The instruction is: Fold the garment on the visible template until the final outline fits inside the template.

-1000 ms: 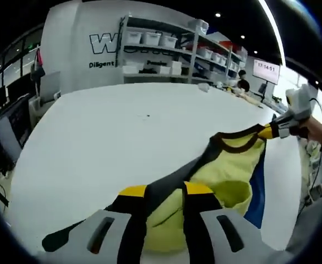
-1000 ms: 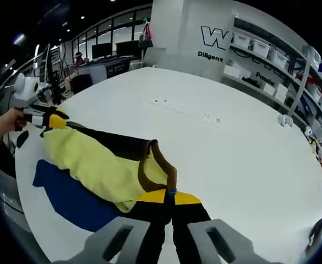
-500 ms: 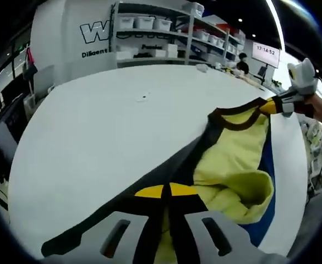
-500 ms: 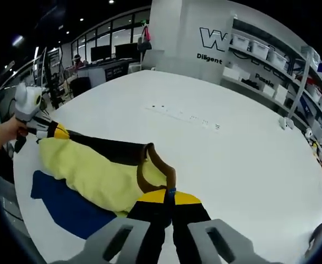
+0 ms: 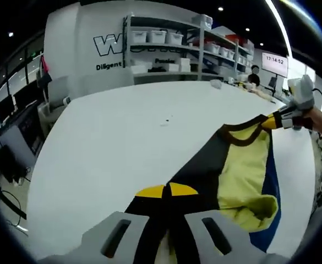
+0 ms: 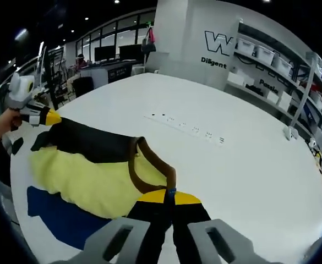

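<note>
**We hold the shirt at both ends**

Our left gripper (image 5: 167,192) pinches the dark edge of the garment (image 5: 235,170) at 6 o'clock. Our right gripper (image 6: 170,193) pinches the brown collar, also at 6 o'clock. The yellow and dark cloth stretches between them over the blue template (image 6: 61,217) on the white table (image 6: 232,165). Shelves (image 5: 166,49) stand at 12 o'clock.

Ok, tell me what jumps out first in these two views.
The yellow and dark brown garment is stretched between both grippers, above the blue template on the white table. The left gripper and right gripper are each shut on an end of it.
</note>
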A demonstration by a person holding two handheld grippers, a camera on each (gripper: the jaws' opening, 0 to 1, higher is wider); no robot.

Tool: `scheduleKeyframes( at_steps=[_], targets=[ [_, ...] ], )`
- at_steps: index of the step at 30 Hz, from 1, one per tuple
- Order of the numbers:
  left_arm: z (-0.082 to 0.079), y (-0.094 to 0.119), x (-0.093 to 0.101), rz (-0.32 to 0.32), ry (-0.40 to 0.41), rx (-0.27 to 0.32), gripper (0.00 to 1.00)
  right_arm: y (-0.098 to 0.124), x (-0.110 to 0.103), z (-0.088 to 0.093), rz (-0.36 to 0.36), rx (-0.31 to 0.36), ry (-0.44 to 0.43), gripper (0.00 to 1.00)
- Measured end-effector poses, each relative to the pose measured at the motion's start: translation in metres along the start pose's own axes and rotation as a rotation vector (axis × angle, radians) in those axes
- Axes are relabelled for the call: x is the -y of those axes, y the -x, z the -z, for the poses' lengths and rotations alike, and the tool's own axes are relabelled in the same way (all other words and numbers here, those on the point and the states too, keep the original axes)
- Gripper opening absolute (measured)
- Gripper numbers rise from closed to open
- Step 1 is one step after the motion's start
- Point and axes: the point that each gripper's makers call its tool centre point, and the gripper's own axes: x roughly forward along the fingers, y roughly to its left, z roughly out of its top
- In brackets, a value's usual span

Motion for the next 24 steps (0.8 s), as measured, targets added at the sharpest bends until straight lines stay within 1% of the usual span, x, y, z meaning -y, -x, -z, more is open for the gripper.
scheduleKeyframes(
  at_steps=[1,3,5,6,7,8,10,12,13,18,21,22,24],
  targets=[
    [0.001,-0.001,-0.002,-0.001,0.001,-0.004,0.00,-0.004,0.000,-0.003,-0.002,0.002,0.000,0.00],
    [0.002,-0.001,-0.011,-0.025,0.009,-0.008,0.00,-0.013,-0.002,-0.014,-0.010,0.011,0.016,0.00],
    [0.003,-0.001,-0.020,-0.050,0.004,-0.014,0.00,-0.025,-0.001,-0.025,-0.009,0.026,0.047,0.00],
    [0.003,-0.001,-0.024,-0.062,-0.007,-0.017,0.00,-0.031,-0.001,-0.033,-0.001,0.048,0.062,0.00],
    [0.004,0.000,-0.026,-0.065,-0.009,-0.020,0.00,-0.034,-0.001,-0.035,0.001,0.054,0.064,0.00],
    [0.005,0.000,-0.032,-0.081,-0.004,-0.023,0.00,-0.038,-0.001,-0.038,0.000,0.051,0.063,0.00],
    [0.007,0.000,-0.037,-0.088,0.001,-0.029,0.00,-0.051,-0.002,-0.050,0.003,0.068,0.070,0.00],
    [0.009,-0.001,-0.042,-0.095,0.007,-0.038,0.00,-0.061,-0.004,-0.058,-0.004,0.071,0.071,0.00],
    [0.010,-0.002,-0.045,-0.102,0.009,-0.042,0.00,-0.067,-0.006,-0.061,-0.005,0.076,0.087,0.00],
    [0.017,-0.006,-0.059,-0.131,0.013,-0.065,0.00,-0.087,-0.011,-0.067,-0.013,0.053,0.107,0.00],
    [0.021,-0.010,-0.065,-0.145,0.011,-0.079,0.00,-0.095,-0.013,-0.068,-0.012,0.050,0.120,0.00],
    [0.025,-0.013,-0.071,-0.163,0.010,-0.096,0.00,-0.101,-0.013,-0.068,-0.011,0.036,0.118,0.00],
    [0.030,-0.015,-0.077,-0.185,0.011,-0.109,0.00,-0.107,-0.014,-0.069,-0.022,0.031,0.103,0.00]
  ],
)
